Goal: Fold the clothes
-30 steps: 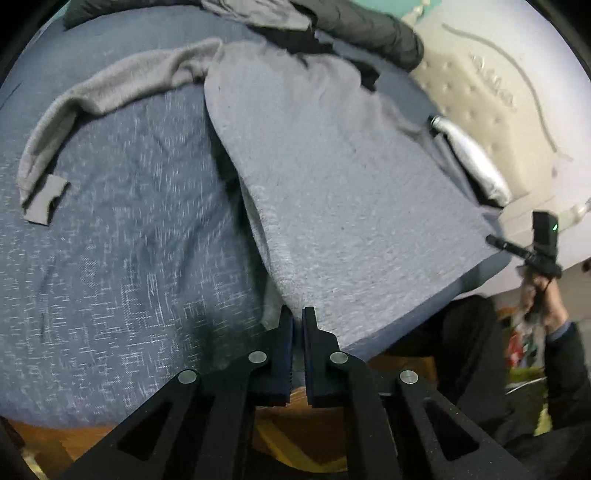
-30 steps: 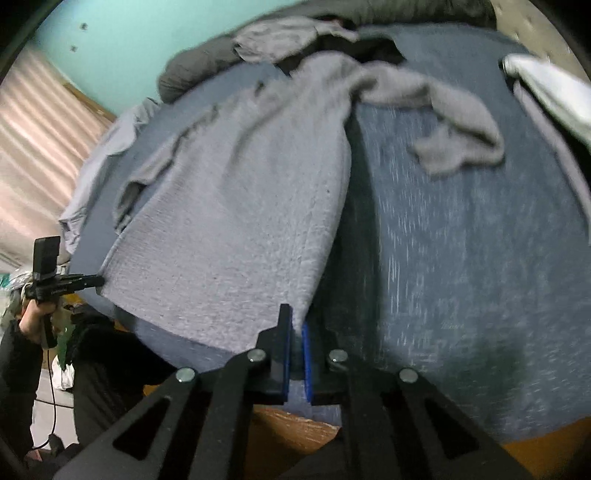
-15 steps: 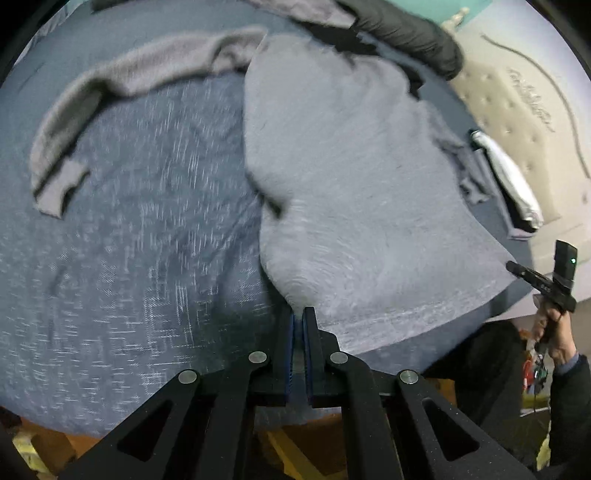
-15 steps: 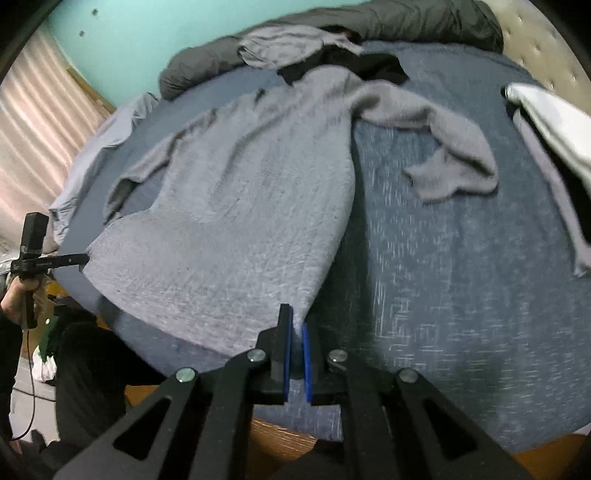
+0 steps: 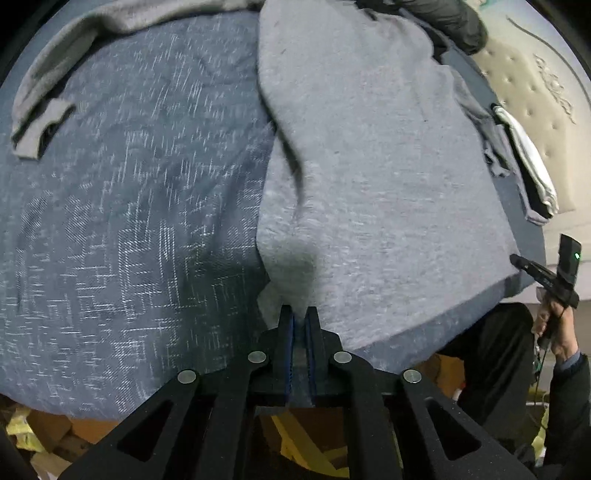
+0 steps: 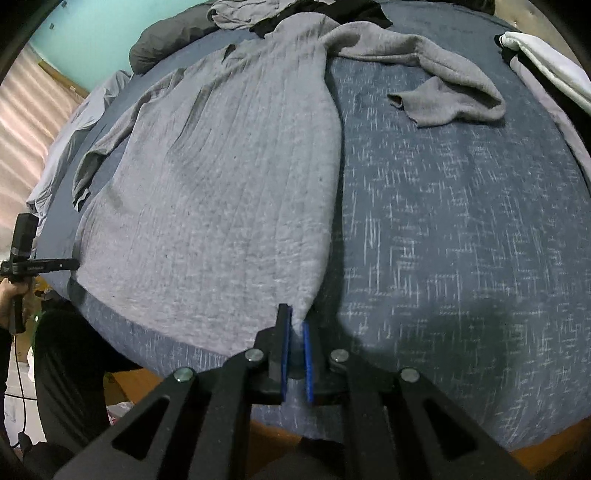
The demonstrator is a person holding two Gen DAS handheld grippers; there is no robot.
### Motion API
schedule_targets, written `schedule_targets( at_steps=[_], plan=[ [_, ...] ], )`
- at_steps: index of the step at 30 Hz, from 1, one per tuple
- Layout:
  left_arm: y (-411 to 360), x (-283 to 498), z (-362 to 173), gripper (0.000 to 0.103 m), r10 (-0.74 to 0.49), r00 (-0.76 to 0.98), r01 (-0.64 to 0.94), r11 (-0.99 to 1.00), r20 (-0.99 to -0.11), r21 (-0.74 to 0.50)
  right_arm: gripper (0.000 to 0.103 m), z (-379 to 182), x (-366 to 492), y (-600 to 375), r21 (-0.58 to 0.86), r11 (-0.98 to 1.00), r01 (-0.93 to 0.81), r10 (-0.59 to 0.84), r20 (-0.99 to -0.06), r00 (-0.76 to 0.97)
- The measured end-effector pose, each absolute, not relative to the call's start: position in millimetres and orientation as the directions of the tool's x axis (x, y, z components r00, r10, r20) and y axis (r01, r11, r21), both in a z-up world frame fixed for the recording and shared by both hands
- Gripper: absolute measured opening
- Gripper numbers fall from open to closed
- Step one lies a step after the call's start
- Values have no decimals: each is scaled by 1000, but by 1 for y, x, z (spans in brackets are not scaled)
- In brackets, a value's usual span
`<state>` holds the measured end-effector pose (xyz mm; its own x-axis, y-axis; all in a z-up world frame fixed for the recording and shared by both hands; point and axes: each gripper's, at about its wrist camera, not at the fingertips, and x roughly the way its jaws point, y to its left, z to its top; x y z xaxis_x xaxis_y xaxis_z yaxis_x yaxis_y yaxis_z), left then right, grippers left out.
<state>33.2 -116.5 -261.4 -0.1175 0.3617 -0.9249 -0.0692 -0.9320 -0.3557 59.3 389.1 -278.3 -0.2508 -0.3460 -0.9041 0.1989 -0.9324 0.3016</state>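
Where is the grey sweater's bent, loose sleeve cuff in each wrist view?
Left wrist: sleeve cuff lies far left, upper part, on the blue bedspread.
Right wrist: sleeve cuff lies upper right, right of the sweater body.
Shared landmark: the folded white cloth at the bed's edge.

A light grey ribbed knit sweater (image 6: pixel 229 192) lies on a dark blue bed cover flecked with white dashes (image 6: pixel 461 229). The wall (image 6: pixel 110 33) behind is turquoise; the black grippers carry blue pads (image 6: pixel 284 354).

The sweater (image 6: pixel 229 177) lies spread on the bed (image 6: pixel 461 229) — piled clothes (image 6: pixel 236 9) behind it, a folded garment (image 6: pixel 546 62) to its right.
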Motion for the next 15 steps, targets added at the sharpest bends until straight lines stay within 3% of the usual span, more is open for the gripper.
schedule_targets(
  at_steps=[2, 4, 5, 7, 15],
  plan=[
    [-118, 34, -248, 21, 341, -156, -92, -939, -927, -330, 17, -273, 61, 392, 298, -935, 193, -342, -903, -259],
    [-120, 30, -240, 41, 333, -190, -100, -942, -924, -319, 27, -264, 60, 396, 296, -937, 185, -339, -897, -283],
    [-120, 26, -240, 45, 339, -201, -99, -941, -919, -325, 31, -261, 58, 398, 302, -937, 177, -343, -892, -295],
    [-120, 17, -241, 47, 350, -222, -98, -937, -910, -336, 36, -255, 53, 403, 315, -935, 162, -352, -880, -318],
    [-107, 1, -269, 47, 346, -190, -167, -934, -919, -317, 36, -259, 34, 387, 337, -926, 167, -374, -873, -313]
  ],
)
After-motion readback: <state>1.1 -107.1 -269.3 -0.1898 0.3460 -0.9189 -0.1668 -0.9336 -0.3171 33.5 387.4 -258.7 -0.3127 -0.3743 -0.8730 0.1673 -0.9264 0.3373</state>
